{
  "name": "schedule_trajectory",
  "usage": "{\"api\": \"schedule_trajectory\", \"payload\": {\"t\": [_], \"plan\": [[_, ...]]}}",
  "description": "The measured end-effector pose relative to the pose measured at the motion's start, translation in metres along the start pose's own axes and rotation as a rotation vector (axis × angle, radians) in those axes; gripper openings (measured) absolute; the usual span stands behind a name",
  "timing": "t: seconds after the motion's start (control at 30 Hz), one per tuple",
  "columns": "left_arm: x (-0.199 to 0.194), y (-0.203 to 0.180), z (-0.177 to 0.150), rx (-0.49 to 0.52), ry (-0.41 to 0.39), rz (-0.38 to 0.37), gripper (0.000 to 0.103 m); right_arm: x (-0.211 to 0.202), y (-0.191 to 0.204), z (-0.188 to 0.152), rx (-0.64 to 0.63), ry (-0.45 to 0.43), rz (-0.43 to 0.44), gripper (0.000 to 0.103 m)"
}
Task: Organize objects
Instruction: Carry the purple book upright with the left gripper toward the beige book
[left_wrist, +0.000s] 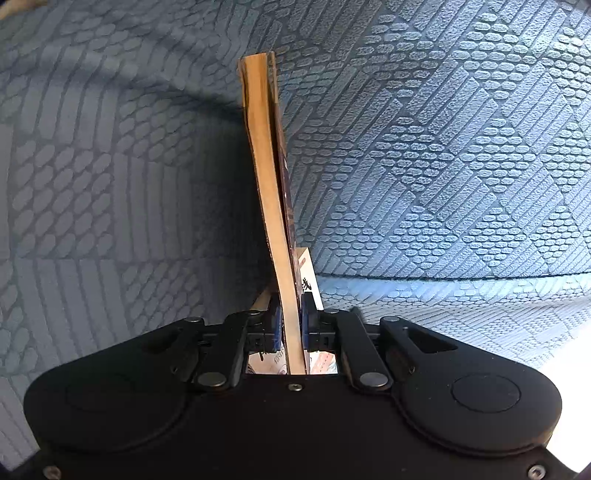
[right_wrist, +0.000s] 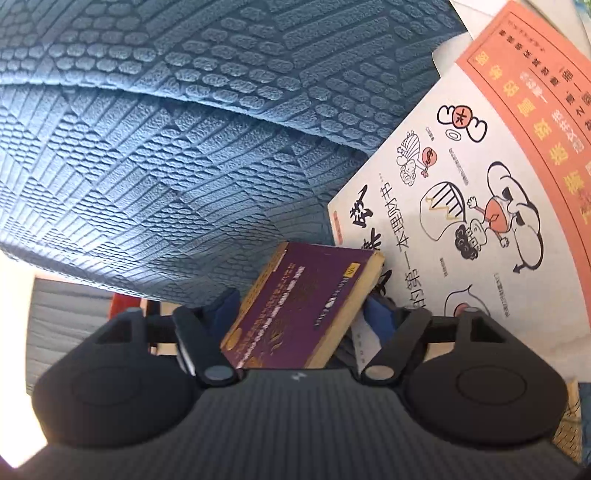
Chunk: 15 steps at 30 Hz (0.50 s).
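Note:
In the left wrist view a thin book (left_wrist: 266, 166) with yellowed pages and a dark purplish cover stands upright, seen edge-on, and my left gripper (left_wrist: 291, 317) is shut on its near end. In the right wrist view a purple book (right_wrist: 295, 302) with yellowed page edges lies tilted between the fingers of my right gripper (right_wrist: 303, 314). The left pad sits right at its cover edge, and a narrow gap shows beside the right pad. A white book with cartoon drawings (right_wrist: 461, 184) and an orange band (right_wrist: 535, 110) leans just right of it.
Blue cushions with a raised geometric pattern (left_wrist: 443, 147) fill the background behind both grippers (right_wrist: 166, 147). A corner of the white book (left_wrist: 308, 273) shows behind the left gripper. A red object (right_wrist: 125, 306) and a grey surface (right_wrist: 62, 321) lie at the lower left.

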<state>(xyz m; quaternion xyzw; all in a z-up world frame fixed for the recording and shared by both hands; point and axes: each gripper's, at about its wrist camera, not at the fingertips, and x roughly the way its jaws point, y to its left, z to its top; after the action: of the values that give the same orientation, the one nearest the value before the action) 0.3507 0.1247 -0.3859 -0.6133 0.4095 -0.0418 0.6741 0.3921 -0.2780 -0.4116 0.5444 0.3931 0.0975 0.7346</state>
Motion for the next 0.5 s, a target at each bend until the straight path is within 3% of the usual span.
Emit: {"api": "schedule_trajectory", "payload": {"t": [0.03,0.07,0.1,0.23,0.5], "plan": [[-0.002,-0.001,0.000,0.006,-0.004,0.002,0.008,0.001,0.001,-0.001,-0.020,0.002,-0.023,0.052],[-0.003,0.000,0.000,0.010,-0.004,0.001,0.008,0.001,0.002,-0.002,-0.046,0.001,-0.052,0.036],[-0.004,0.000,0.000,0.011,-0.004,-0.001,0.008,0.001,0.004,-0.003,-0.068,-0.002,-0.065,0.032],[-0.007,-0.009,0.002,0.064,-0.003,0.025,0.014,-0.010,0.013,-0.003,-0.123,-0.043,-0.031,0.026],[-0.021,-0.022,0.001,0.124,0.016,-0.027,0.014,-0.044,0.035,-0.017,-0.198,-0.070,-0.033,0.024]]}}
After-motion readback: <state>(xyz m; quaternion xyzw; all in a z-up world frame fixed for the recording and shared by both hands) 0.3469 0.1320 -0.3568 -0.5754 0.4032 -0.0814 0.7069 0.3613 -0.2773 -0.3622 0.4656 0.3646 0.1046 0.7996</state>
